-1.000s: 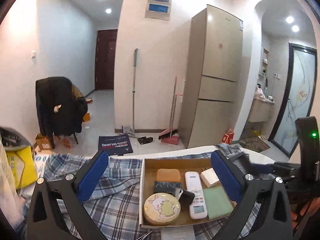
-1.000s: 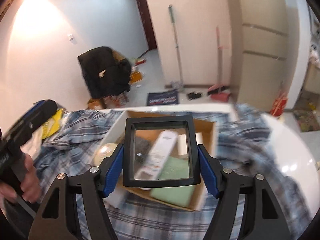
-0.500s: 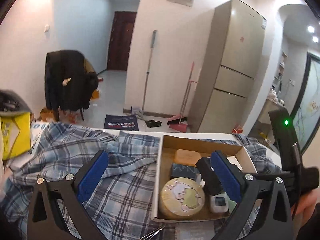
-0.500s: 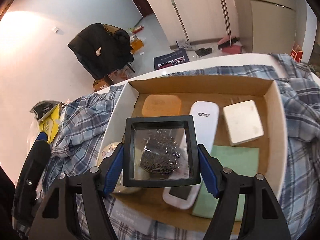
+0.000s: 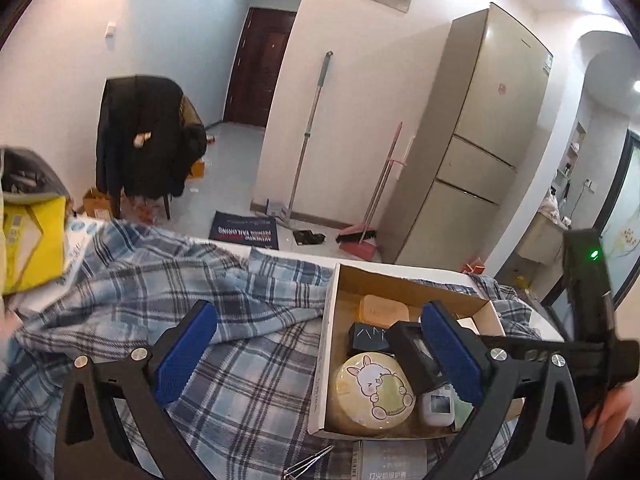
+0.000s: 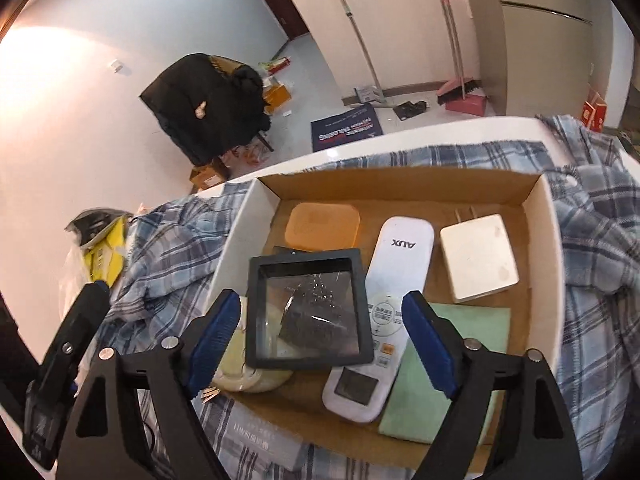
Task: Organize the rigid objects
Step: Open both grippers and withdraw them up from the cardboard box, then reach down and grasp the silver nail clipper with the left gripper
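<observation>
Right gripper [image 6: 320,340] over a cardboard box [image 6: 544,216] on a plaid cloth [image 6: 592,216], jaws just widened, pads clear of the black-framed clear case [image 6: 308,312]. Case lying inside the box, propped on a round tin [image 6: 240,364] and white AUX remote [image 6: 396,264]. Left gripper [image 5: 316,352] wide open, empty, above the cloth.

Our right tongs [image 6: 322,344] have just opened off the black frame [image 6: 306,312], which now lies tilted in the box [image 6: 556,240], no longer gripped.
</observation>
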A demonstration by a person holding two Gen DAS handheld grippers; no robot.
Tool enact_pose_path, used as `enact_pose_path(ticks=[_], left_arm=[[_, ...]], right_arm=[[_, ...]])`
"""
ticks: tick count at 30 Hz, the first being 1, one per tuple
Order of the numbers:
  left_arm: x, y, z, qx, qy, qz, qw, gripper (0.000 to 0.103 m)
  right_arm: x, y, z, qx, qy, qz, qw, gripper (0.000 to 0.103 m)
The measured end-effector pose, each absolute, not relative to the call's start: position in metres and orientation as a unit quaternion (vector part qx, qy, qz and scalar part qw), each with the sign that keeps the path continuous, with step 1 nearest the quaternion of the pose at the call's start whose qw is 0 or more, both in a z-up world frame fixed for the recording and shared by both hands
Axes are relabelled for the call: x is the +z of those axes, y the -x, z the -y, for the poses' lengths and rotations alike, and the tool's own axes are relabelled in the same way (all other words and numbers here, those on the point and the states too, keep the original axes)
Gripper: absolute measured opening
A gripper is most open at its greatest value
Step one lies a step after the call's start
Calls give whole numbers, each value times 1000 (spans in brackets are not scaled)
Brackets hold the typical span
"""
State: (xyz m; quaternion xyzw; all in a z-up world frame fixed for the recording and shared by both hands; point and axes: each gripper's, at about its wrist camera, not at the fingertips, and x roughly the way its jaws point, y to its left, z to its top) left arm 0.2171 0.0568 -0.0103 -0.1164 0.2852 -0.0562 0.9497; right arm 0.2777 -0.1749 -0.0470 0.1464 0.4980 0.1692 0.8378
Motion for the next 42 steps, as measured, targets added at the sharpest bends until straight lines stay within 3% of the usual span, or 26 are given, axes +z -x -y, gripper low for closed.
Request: enact_pose_path(ticks=[13, 18, 23, 28, 35, 39, 42], left_arm=[[37, -147, -28, -118, 28, -255, 959, 103], [47, -115, -21, -129, 18, -237, 963, 103], [29, -108, -10, -133, 13, -266, 955, 103], [-10, -102, 7, -147, 7, -335, 931, 103], [-29, -106, 7, -147, -14, -355, 923, 102], [-30, -112, -4, -161, -27, -370, 914, 90], [-35, -123, -13, -151, -43, -384, 910, 69]], right_arm=[[23, -178, 230, 136, -80, -371, 915, 83], [34, -145, 237, 131, -79, -334, 930, 93], [29, -126, 242, 114, -69, -318, 939, 95], [4, -109, 249, 99, -59, -352, 929, 97], [-17, -98, 257, 48, -30, -324, 944, 97], [-23, -97, 258, 60, -20, -322, 945, 97], [-26, -97, 258, 60, -14, -322, 945, 97]])
